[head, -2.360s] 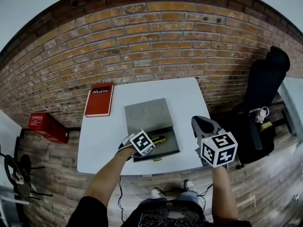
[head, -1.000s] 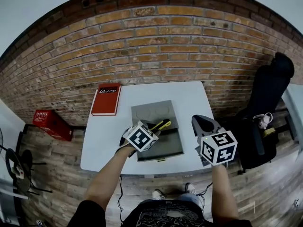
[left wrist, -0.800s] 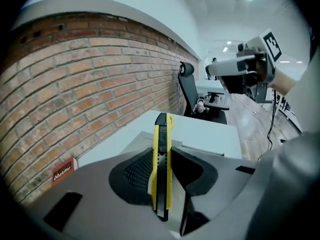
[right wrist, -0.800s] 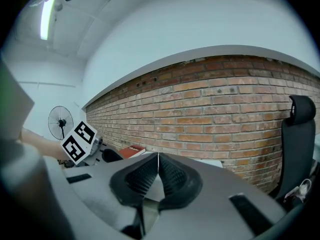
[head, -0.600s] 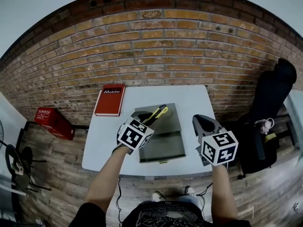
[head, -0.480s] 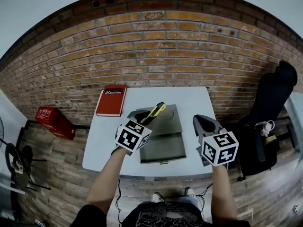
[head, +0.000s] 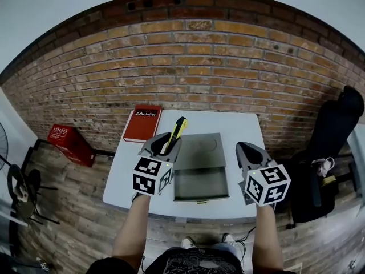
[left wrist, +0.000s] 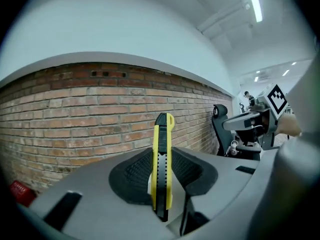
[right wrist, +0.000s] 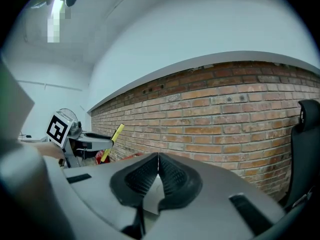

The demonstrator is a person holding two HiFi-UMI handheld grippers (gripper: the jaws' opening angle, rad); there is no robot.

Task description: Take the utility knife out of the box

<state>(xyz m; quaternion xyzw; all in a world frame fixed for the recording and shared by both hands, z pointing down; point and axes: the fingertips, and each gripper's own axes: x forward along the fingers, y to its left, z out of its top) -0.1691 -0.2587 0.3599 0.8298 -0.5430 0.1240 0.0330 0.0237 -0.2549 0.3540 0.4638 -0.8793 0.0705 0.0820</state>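
The yellow and black utility knife (head: 179, 128) is clamped in my left gripper (head: 163, 139), held in the air above the table's left half, to the left of the box. In the left gripper view the knife (left wrist: 163, 134) stands upright between the pads of the left gripper (left wrist: 162, 160), its tip toward the brick wall. The grey box (head: 199, 182) lies open on the white table (head: 239, 127), its lid folded back, nothing visible inside. My right gripper (head: 247, 148) hovers right of the box. In the right gripper view the right gripper (right wrist: 158, 159) has its pads touching and holds nothing.
A red book (head: 143, 123) lies at the table's far left corner. Behind the table runs a brick wall (head: 194, 67). A red case (head: 68, 144) sits on the wooden floor at left, and a black office chair (head: 336, 136) stands at right.
My left gripper has lifted the knife up out of the box, carried it left and turned it, so the knife points at the wall. The right gripper has barely shifted.
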